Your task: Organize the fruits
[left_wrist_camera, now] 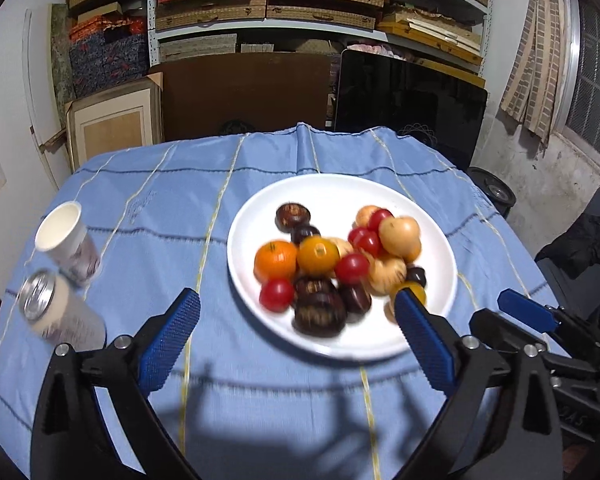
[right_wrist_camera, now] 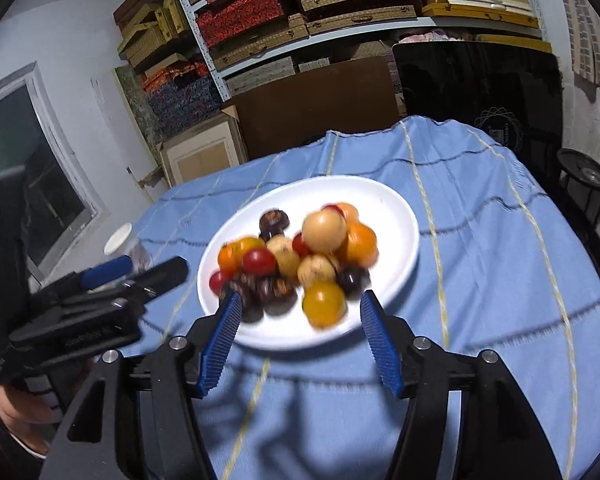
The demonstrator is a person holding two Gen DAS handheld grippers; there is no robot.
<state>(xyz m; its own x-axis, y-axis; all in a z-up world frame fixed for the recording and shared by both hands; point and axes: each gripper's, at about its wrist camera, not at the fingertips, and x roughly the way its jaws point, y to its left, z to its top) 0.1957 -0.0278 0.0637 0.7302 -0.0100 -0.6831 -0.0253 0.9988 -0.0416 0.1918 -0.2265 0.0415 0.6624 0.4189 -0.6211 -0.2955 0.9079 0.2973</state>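
Fruit pile (right_wrist_camera: 296, 258) on white plate (right_wrist_camera: 396, 216), straight ahead of right claw (right_wrist_camera: 300, 320). Right claw nearer. Both claws wide open, nothing held; left claw (left_wrist_camera: 296, 316) too.

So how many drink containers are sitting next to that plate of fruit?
2, both on the blue cloth left of the white plate: a paper cup farther back and a can nearer the camera. More could sit out of frame.

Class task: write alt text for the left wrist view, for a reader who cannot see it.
A white plate heaped with small red, orange, tan and dark fruits sits on a blue tablecloth, with the open left gripper hovering before it. A paper cup and a can stand at left.
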